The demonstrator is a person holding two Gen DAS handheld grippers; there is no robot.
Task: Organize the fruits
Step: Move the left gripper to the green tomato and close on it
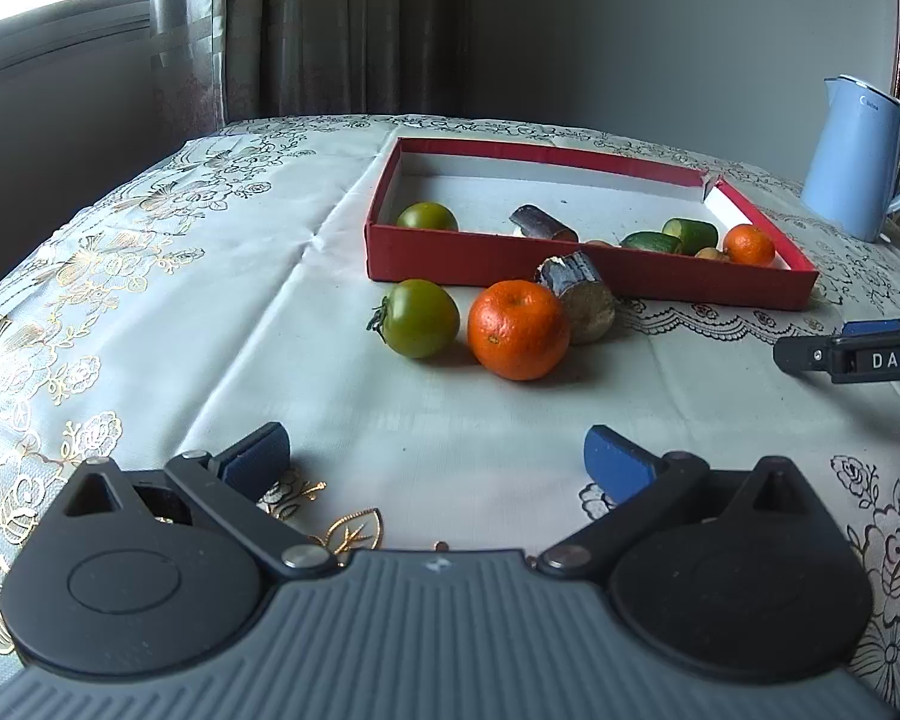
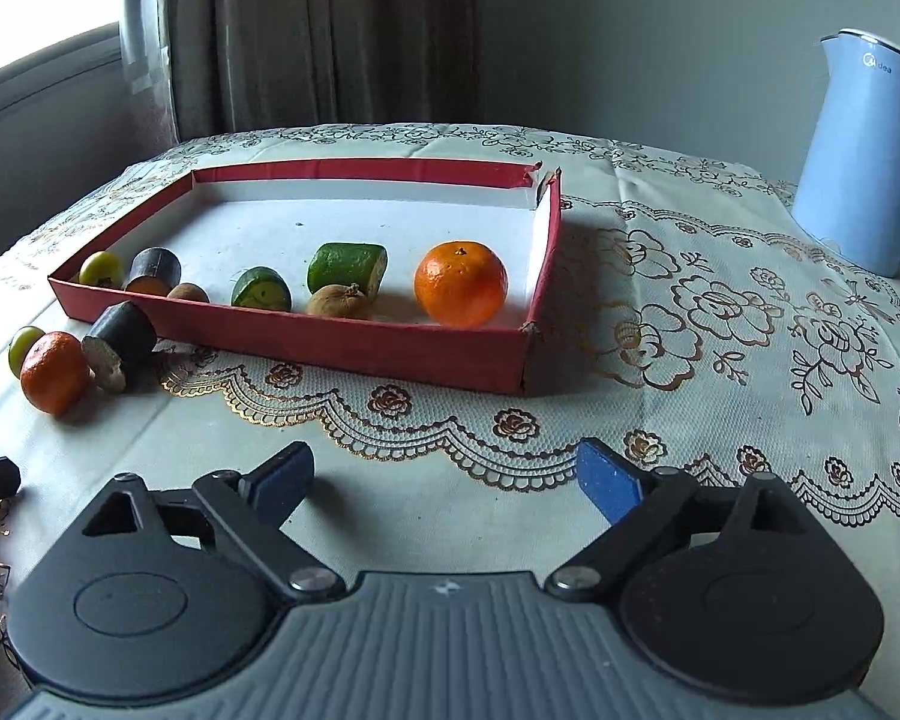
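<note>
A table (image 2: pixel 510 516) w/ a cream cloth, gold & black flower print, is carrying everything. A red tray (image 2: pixel 354 348) is sitting mid-table, and just in front of its near wall, on the left, a green tomato (image 1: pixel 421 318), an orange (image 1: pixel 518 329) & a dark cut chunk (image 1: pixel 579 294) are lying right on the cloth, orange betw. the other two and touching the chunk, which is leaning at the tray wall. A light blue kettle (image 2: pixel 864 156) is standing far right, well apart from the tray.
</note>
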